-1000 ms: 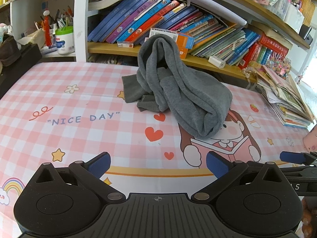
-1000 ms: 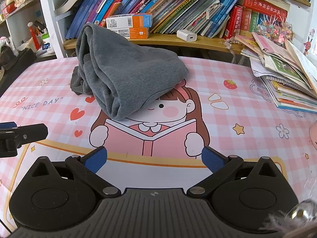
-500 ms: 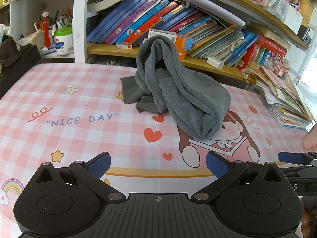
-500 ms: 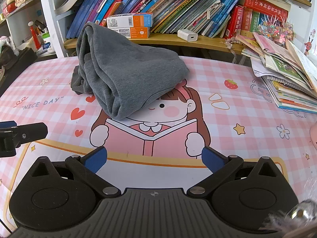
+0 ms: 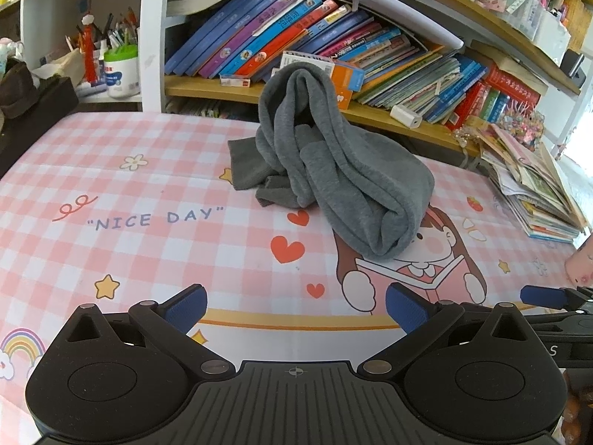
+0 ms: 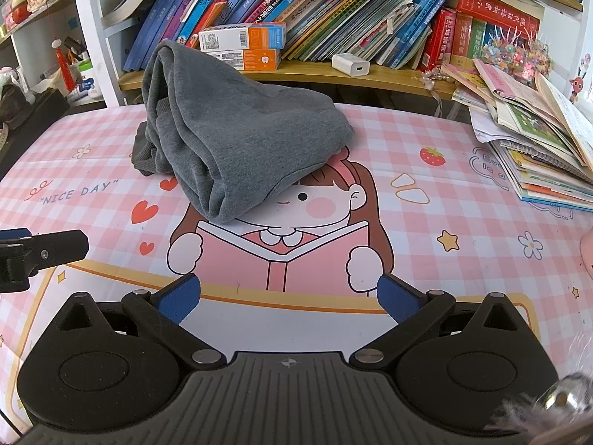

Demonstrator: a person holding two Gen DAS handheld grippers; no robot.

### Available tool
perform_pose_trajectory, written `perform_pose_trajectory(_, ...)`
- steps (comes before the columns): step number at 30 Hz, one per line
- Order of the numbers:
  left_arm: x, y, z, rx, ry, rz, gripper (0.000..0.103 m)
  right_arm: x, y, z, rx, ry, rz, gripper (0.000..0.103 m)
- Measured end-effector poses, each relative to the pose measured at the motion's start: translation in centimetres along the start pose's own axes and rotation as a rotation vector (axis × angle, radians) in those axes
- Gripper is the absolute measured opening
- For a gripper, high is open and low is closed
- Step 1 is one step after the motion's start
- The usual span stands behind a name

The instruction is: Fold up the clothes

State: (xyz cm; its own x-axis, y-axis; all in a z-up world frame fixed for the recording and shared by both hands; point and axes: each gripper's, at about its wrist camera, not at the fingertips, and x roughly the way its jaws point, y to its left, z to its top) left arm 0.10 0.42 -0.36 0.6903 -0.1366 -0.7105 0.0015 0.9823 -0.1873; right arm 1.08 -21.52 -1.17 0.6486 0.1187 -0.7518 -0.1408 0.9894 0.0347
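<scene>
Grey fleece garment (image 5: 333,178), crumpled heap on pink checked worktop (image 5: 111,185), ahead of both tools. Left tool (image 5: 294,306) and right tool (image 6: 289,294): spread, empty. Folding not begun.

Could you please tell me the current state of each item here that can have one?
Grey garment: unfolded, bunched in a heap on the table mat.
Left gripper: open, empty, short of the garment.
Right gripper: open, empty, short of the garment.
Magazine stack: loose, top ones splayed open.
Shelf books: leaning.
</scene>
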Motion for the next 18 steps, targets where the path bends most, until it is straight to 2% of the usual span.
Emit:
perform_pose_trajectory(11, 0.1, 0.18, -0.12, -0.011, 0.01, -0.03, 0.103, 0.03, 0.02, 0.02, 0.0, 0.0, 0.003, 0.103)
perform_pose_trajectory(18, 0.08, -0.05, -0.08, -0.007, 0.01, -0.009, 0.103, 0.01, -0.16, 0.03, 0.002, -0.002, 0.012, 0.103)
